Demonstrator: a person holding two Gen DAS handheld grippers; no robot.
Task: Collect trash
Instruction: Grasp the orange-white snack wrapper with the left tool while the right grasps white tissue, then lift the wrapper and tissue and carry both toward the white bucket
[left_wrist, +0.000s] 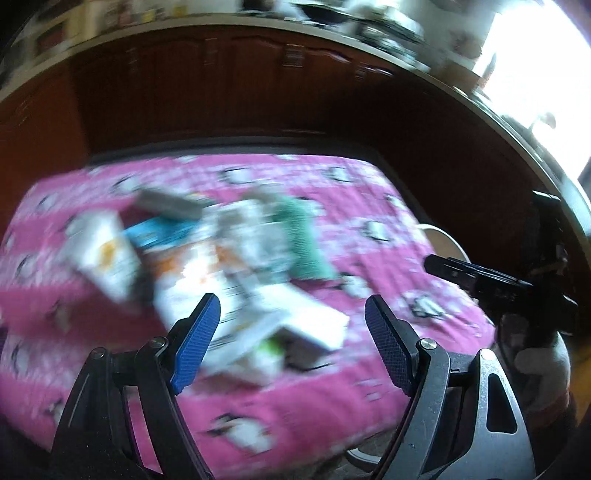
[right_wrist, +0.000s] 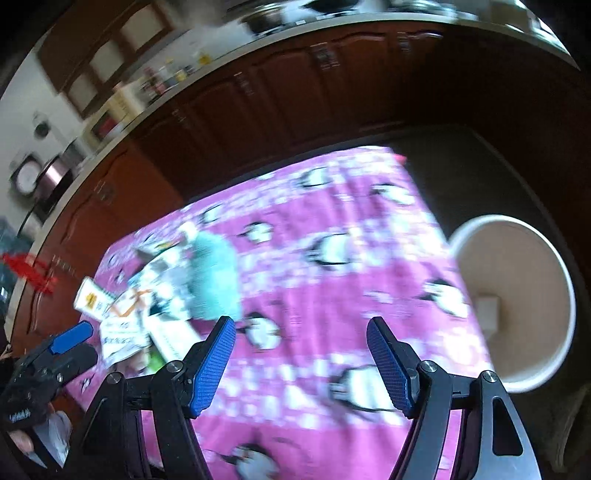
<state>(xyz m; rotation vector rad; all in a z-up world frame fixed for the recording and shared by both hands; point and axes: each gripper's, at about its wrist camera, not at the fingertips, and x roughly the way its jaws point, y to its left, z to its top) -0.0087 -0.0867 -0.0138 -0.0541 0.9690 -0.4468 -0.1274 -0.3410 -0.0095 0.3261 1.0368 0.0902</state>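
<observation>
The trash (left_wrist: 221, 266) lies in a loose heap on the left half of the table (left_wrist: 369, 376), which wears a pink cloth with penguins. The heap is long, and its long axis runs from the far left of the table toward the near middle in the left wrist view. In it there are white cartons with orange marks, a blue and white packet (left_wrist: 155, 232), a grey flat piece (left_wrist: 170, 203) at the far side, and a teal crumpled piece (left_wrist: 303, 240) on its right edge, whose long side points from far to near. All is blurred, so the print on the cartons cannot be read. The left gripper (left_wrist: 291, 336) hangs over the near end of the heap with its blue pads (left_wrist: 195, 343) spread wide apart and nothing between them. The right gripper (right_wrist: 301, 360) is over the bare cloth, to the right of the heap, also spread wide and holding nothing. A white bin (right_wrist: 517, 306) stands just beside the right edge of the table, lower than the top, and a pale flat piece (right_wrist: 487, 314) lies on its bottom. Behind the table there are dark brown cabinets (left_wrist: 240, 92) under a counter
</observation>
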